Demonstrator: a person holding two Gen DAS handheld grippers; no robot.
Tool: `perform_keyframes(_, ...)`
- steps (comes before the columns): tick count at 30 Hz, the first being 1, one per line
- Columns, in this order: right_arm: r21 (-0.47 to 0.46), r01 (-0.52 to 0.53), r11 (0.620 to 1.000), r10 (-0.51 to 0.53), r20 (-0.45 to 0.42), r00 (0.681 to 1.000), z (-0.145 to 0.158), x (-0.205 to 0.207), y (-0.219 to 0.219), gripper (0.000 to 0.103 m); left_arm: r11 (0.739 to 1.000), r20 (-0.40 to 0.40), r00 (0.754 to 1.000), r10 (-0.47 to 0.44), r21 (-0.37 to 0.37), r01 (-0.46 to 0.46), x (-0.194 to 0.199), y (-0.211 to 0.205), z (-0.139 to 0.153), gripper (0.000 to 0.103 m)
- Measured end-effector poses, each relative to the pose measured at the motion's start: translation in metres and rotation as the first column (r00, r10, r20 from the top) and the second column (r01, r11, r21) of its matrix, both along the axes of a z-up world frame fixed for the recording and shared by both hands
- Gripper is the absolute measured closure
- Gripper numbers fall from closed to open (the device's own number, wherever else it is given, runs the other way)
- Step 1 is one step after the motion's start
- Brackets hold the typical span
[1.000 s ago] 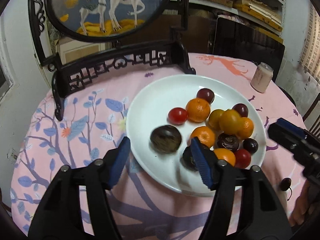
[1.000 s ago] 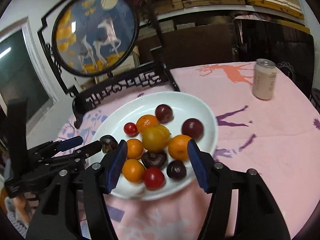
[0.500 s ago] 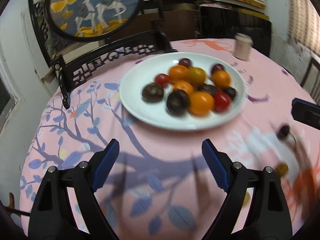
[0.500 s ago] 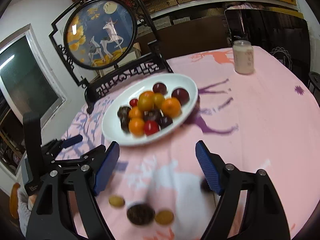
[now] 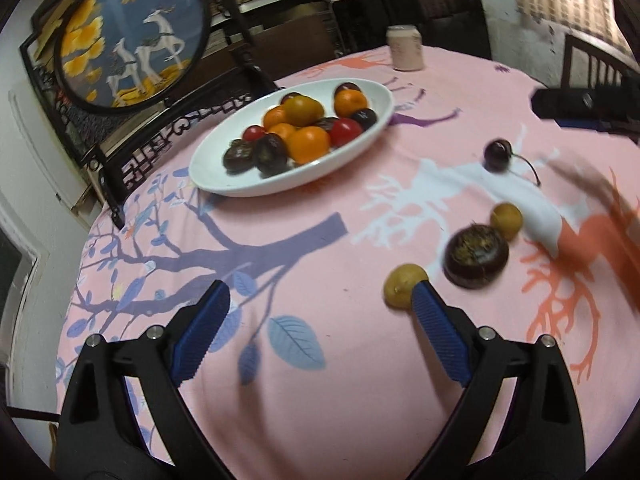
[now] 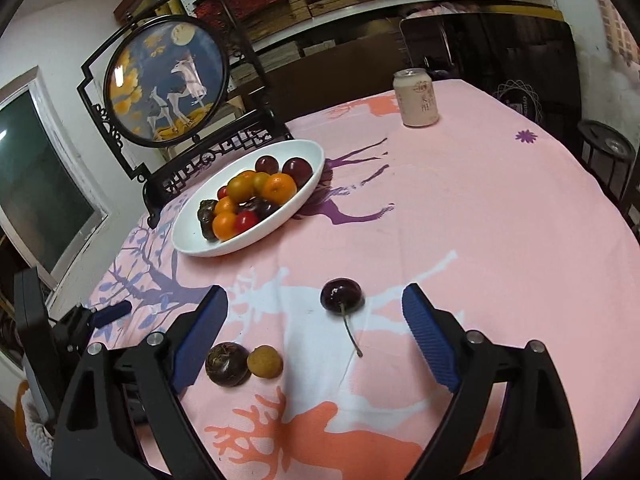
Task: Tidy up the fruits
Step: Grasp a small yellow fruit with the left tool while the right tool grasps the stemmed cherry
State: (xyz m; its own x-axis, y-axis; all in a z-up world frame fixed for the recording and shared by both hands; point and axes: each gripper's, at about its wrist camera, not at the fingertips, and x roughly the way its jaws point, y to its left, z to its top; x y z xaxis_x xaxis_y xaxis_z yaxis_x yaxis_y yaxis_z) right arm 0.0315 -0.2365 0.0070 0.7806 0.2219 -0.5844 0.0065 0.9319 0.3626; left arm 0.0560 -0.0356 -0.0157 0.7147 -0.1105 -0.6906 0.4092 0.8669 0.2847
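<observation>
A white plate (image 5: 224, 189) (image 6: 199, 249) piled with oranges, red and dark fruits stands at the back left of the pink cloth. Loose on the cloth lie a dark cherry (image 5: 497, 155) (image 6: 342, 295) with a stem, a dark round fruit (image 5: 476, 257) (image 6: 227, 364) and two small tan fruits (image 5: 506, 221) (image 5: 404, 291), one of them also in the right wrist view (image 6: 265, 362). My left gripper (image 5: 319, 296) is opening with nothing between its fingers; one tan fruit sits just beyond its right fingertip. My right gripper (image 6: 314, 300) is opening too, and the cherry lies untouched between its fingers.
A pink drink can (image 5: 406, 48) (image 6: 418, 98) stands at the far side. A black-framed round deer screen (image 5: 132, 36) (image 6: 168, 76) stands behind the plate. A dark chair (image 5: 592, 64) is at the right table edge. The near cloth is bare.
Both grippers have drawn back from over the plate toward the near side of the table and their jaws have widened. The loose fruits have come into view.
</observation>
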Motion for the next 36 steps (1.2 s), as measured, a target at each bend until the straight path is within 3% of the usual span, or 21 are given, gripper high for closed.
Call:
perform_keyframes(9, -0.017, -0.002, 1.000, 0.002, -0.019, 1.000, -0.002, 0.003, 0.003, 0.014, 0.995, -0.023, 0.995, -0.098, -0.011, 0.098, -0.003, -0.016, -0.006, 0.013)
perform_keyframes(11, -0.019, 0.002, 1.000, -0.002, -0.017, 1.000, -0.001, 0.003, 0.002, 0.014, 0.993, -0.034, 0.992, -0.120, -0.018, 0.120, -0.003, -0.020, -0.008, 0.026)
perform_keyframes(15, -0.021, 0.003, 1.000, -0.004, -0.020, 1.000, -0.002, 0.004, 0.002, 0.014, 0.985, -0.103, 0.981, -0.167, -0.058, 0.162, -0.001, -0.022, -0.013, 0.067)
perform_keyframes(19, -0.020, 0.001, 1.000, -0.002, -0.027, 1.000, -0.004, 0.006, 0.002, 0.014, 0.985, -0.117, 0.979, -0.166, -0.077, 0.157, 0.000, -0.020, -0.014, 0.078)
perform_keyframes(22, -0.013, -0.007, 1.000, 0.007, -0.043, 0.999, -0.008, 0.009, 0.002, 0.014, 0.989, -0.108, 0.984, -0.139, -0.069, 0.132, 0.003, -0.017, -0.014, 0.078)
perform_keyframes(27, 0.037, -0.019, 0.999, 0.021, -0.054, 0.998, -0.014, 0.014, -0.003, 0.016, 0.997, -0.121, 0.993, 0.001, -0.075, -0.010, 0.022, 0.005, -0.011, 0.078)
perform_keyframes(29, 0.063, -0.033, 0.997, 0.037, -0.062, 0.997, -0.017, 0.016, -0.003, 0.031, 0.996, -0.129, 0.991, 0.026, -0.081, -0.037, 0.026, 0.010, -0.011, 0.078)
perform_keyframes(36, 0.007, -0.008, 1.000, 0.009, -0.093, 0.996, -0.026, 0.029, 0.000, 0.038, 0.998, -0.105, 0.994, 0.031, -0.044, -0.036, 0.023, 0.006, -0.013, 0.078)
